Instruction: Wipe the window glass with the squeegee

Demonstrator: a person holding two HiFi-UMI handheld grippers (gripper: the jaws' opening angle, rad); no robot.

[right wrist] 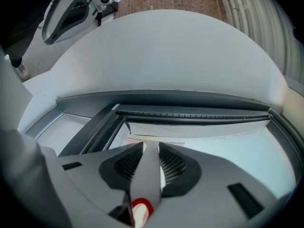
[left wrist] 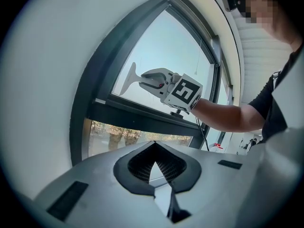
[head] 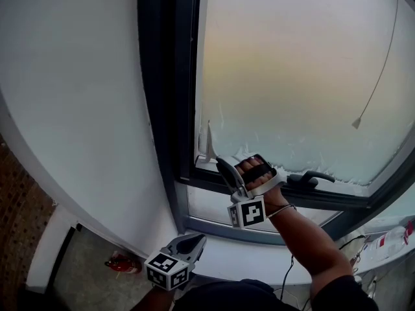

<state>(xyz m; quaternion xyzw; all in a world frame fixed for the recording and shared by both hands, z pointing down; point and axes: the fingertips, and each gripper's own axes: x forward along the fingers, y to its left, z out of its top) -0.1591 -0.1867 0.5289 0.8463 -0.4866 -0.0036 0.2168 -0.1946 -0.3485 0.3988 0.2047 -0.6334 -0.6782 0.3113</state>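
The window glass (head: 298, 76) is misted, with foam streaks along its lower part. A pale squeegee (head: 209, 145) stands with its blade against the glass in the lower left corner, next to the dark frame (head: 170, 109). My right gripper (head: 222, 165) is shut on the squeegee's grey handle (right wrist: 147, 175). The left gripper view shows the squeegee (left wrist: 130, 80) and my right gripper (left wrist: 148, 80) from below. My left gripper (head: 198, 240) hangs low in front of the sill, jaws together and holding nothing (left wrist: 154, 162).
A dark window handle (head: 312, 177) sticks out of the lower frame right of my right hand. A blind cord with a pull (head: 356, 122) hangs before the glass. White wall (head: 71, 96) lies left. A red object (head: 122, 262) sits on the floor; a cable (head: 287, 272) hangs below the sill.
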